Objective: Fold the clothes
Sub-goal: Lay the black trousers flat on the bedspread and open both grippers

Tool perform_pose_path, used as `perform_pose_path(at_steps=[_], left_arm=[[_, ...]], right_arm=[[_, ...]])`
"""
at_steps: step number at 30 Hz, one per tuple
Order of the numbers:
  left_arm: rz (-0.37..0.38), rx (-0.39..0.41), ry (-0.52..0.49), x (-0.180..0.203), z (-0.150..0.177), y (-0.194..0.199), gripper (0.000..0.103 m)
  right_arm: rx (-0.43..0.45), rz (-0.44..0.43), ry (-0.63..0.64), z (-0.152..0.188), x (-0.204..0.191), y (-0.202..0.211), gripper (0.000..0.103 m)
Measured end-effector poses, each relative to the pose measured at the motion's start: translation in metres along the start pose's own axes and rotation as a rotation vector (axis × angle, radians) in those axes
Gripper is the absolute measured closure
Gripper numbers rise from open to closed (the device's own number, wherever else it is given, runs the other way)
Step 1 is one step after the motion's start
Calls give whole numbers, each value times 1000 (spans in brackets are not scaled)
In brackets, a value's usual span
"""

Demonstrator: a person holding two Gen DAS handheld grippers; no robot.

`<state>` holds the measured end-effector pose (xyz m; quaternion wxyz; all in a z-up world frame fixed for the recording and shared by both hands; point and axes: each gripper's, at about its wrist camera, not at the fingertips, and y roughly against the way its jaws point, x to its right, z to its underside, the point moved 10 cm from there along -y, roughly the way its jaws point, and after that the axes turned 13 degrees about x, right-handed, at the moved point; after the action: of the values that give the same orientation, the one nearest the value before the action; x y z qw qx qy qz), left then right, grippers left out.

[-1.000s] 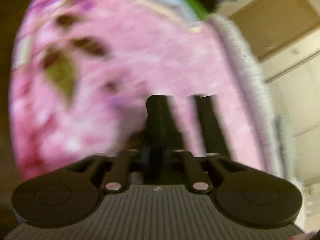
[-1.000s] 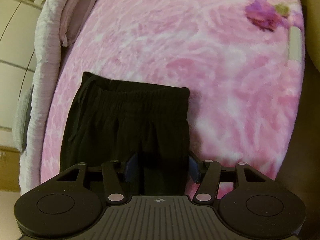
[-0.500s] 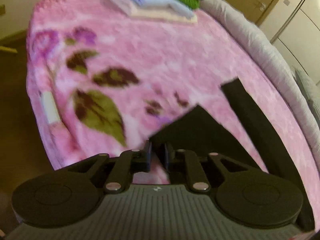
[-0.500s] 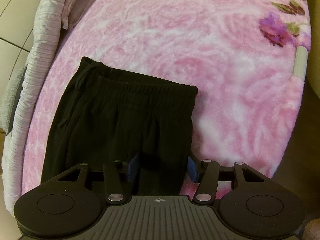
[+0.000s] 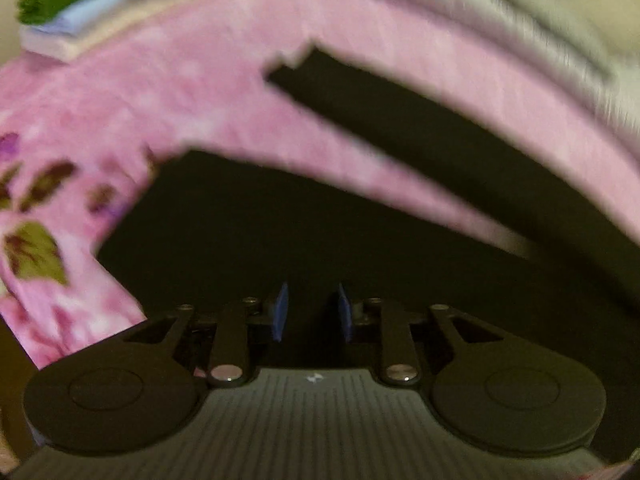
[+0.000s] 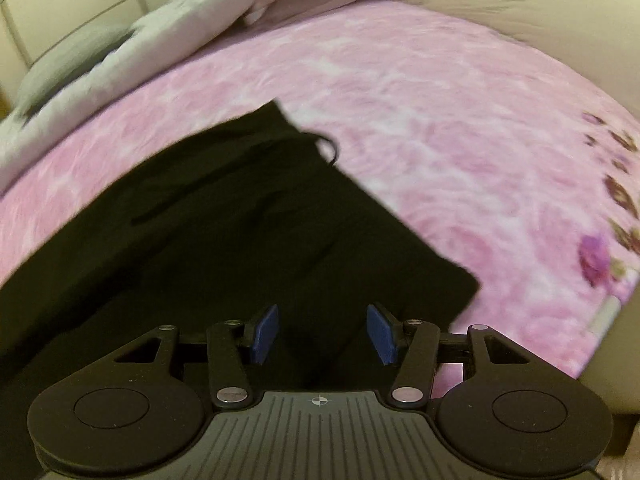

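Observation:
Black drawstring trousers [image 6: 224, 220] lie flat on a pink floral blanket [image 6: 440, 128] covering a bed. In the right wrist view I see the waistband end with its cord; my right gripper [image 6: 323, 334] is open just over the fabric near the waist. In the left wrist view the two trouser legs [image 5: 280, 240] spread apart in a V, with pink blanket [image 5: 224, 92] between them. My left gripper [image 5: 311, 312] is open, its blue pads apart, low over the nearer leg. The left view is blurred.
A stack of folded clothes [image 5: 92, 8], green, blue and cream, sits at the far end of the bed. A pale quilt and pillows [image 6: 224, 12] line the far side. The blanket's edge [image 6: 608, 308] drops off at the right.
My left gripper was shut on a trouser leg; now it is open with the leg lying flat. Both cameras have swung, and my right gripper has turned over the waist end.

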<state>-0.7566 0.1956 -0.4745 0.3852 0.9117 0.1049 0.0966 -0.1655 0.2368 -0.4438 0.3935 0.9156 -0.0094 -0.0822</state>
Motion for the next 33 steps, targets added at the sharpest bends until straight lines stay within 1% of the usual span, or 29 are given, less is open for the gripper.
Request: perform_pose_path(at_steps=[1,2,4,6,7,8,9,11,13,15,17,19,21,22,23,24,26,30,33], left_arm=[[-16,-9,-33,3,3,0,79],[-31,-35,-55,4,4,4,79],[-71,-128,-86,4,5,12,79],[-100,-211,-120,8,6,31,79],[-104,-237,-139,13,4,42,79],[-95,-245,-157,22,1,54,79],[-81,-250,-173,32,-4,66,79],[-23,-248,-184,57,-17,90,79],[50,-242,-186,83,-32,108,78],[122,-220,-206,107,-51,124,78],[172,-179,-246,126,-73,140,77],[205,-141,-293,141,-94,155,75],[216,-104,-332,150,-110,171,75],[218,-84,-345,153,-116,180,75],[217,-65,-349,154,-121,189,74],[213,-52,-348,154,-124,198,72],[198,-42,-331,151,-124,216,71],[142,-37,-302,145,-108,251,71],[92,-37,-278,148,-88,277,71]], right_arm=[[-48,13,17,12,3,-3,49],[-81,26,19,20,8,-2,49],[-119,43,9,30,18,5,49],[-176,74,-22,34,23,18,49],[-198,86,-37,33,21,27,49],[-221,99,-53,33,20,36,49],[-231,88,-72,29,13,47,49],[-215,42,-103,15,-8,73,49],[-178,-11,-128,-2,-35,99,49],[-137,-61,-147,-22,-61,125,49],[-90,-96,-131,-43,-85,150,49],[-41,-116,-84,-62,-106,175,49],[5,-124,-17,-78,-122,198,49],[23,-132,16,-83,-129,209,46],[29,-146,46,-85,-134,218,46],[30,-162,76,-85,-140,227,46],[-1,-177,126,-83,-143,235,46],[-47,-199,184,-69,-139,248,46],[-57,-219,232,-63,-127,260,46]])
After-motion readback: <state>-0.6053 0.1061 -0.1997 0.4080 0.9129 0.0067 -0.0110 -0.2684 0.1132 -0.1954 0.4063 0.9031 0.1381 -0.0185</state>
